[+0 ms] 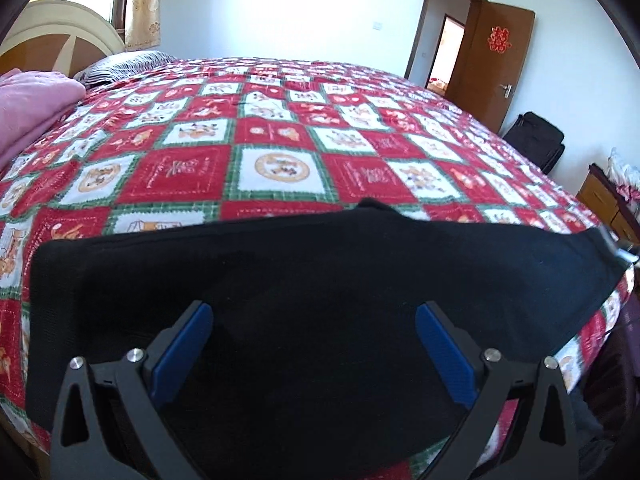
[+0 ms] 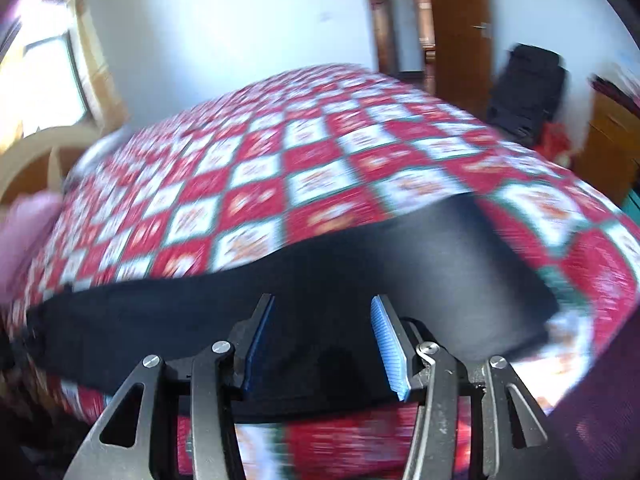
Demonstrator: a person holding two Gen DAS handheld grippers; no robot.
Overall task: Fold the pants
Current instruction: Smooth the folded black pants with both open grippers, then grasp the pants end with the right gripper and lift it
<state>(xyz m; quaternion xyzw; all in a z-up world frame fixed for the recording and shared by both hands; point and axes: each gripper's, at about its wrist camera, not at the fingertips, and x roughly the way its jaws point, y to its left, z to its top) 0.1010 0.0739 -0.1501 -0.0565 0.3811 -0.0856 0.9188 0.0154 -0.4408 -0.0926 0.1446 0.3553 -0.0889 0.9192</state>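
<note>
Black pants (image 1: 280, 280) lie flat along the near edge of the bed, folded into a long band. In the left wrist view my left gripper (image 1: 314, 314) is open, its blue pads spread wide above the pants and holding nothing. In the right wrist view the pants (image 2: 340, 272) run from left to right, and my right gripper (image 2: 322, 306) is open over their near edge, empty. That view is motion-blurred.
The bed carries a red, white and green checkered quilt (image 1: 280, 140). A pink blanket (image 1: 28, 104) and a striped pillow (image 1: 120, 64) lie at the headboard end. A brown door (image 1: 492, 68), a black bag (image 1: 540, 140) and a wooden cabinet (image 1: 608, 204) stand at the right.
</note>
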